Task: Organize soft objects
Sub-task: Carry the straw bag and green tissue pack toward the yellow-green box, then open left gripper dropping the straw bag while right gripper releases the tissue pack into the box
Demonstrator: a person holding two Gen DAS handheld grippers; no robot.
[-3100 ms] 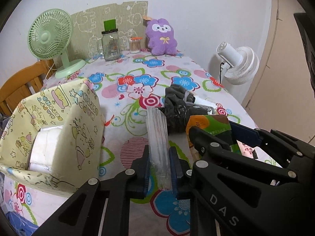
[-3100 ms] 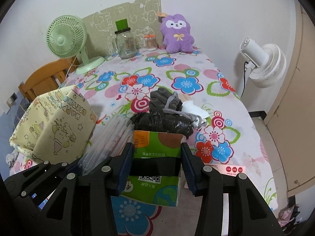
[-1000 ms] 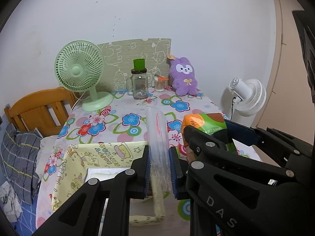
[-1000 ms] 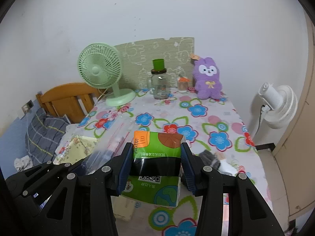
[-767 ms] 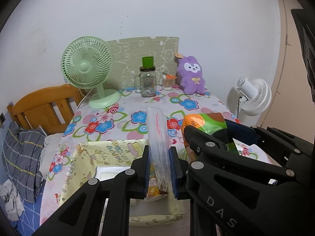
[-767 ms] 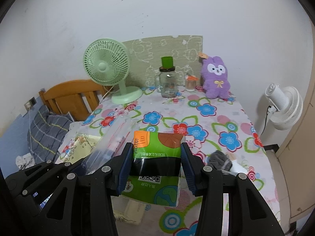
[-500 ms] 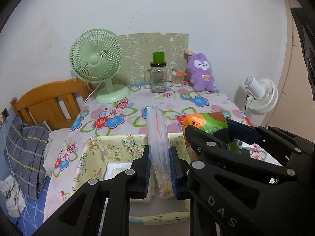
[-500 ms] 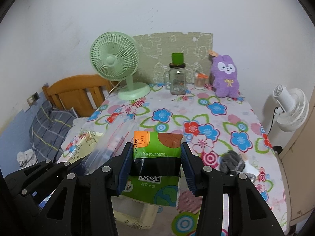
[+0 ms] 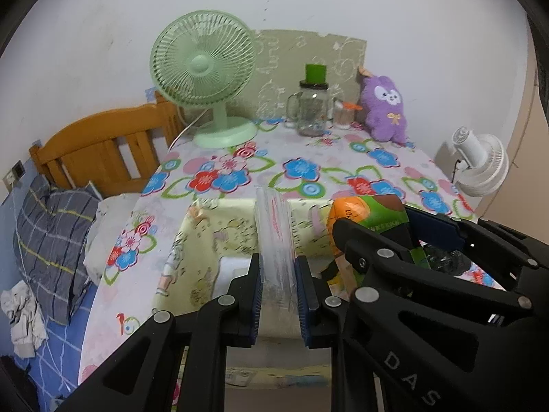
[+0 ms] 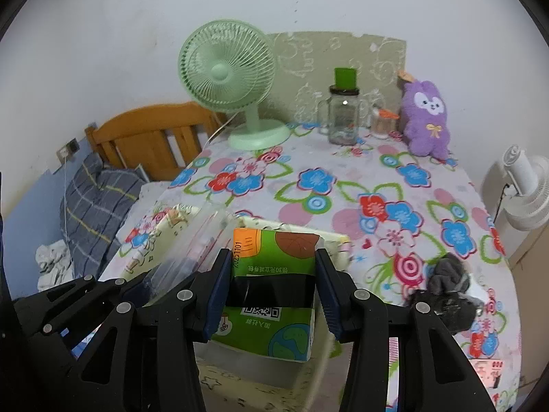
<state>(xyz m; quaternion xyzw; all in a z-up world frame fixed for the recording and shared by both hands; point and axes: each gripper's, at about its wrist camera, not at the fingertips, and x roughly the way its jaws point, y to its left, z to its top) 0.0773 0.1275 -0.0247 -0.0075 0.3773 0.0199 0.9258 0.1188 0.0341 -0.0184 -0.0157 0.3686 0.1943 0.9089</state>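
Both loads now over yellow bin (image 9: 206, 240) at table's (image 9: 308, 151) near edge — a second ago bin sat lower, off left. Drop-off looks close. My left gripper (image 9: 278, 295) clamped on clear bag (image 9: 274, 226); right gripper (image 10: 271, 292) clamped on tissue pack (image 10: 271, 267). Both pitched down, side by side — socks (image 10: 446, 285) wait near right edge.

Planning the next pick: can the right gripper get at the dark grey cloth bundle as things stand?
Probably not yet. The right gripper has its jaws shut on the green tissue pack over the yellow fabric bin; the dark grey cloth bundle itself lies uncovered on the tablecloth beside it.
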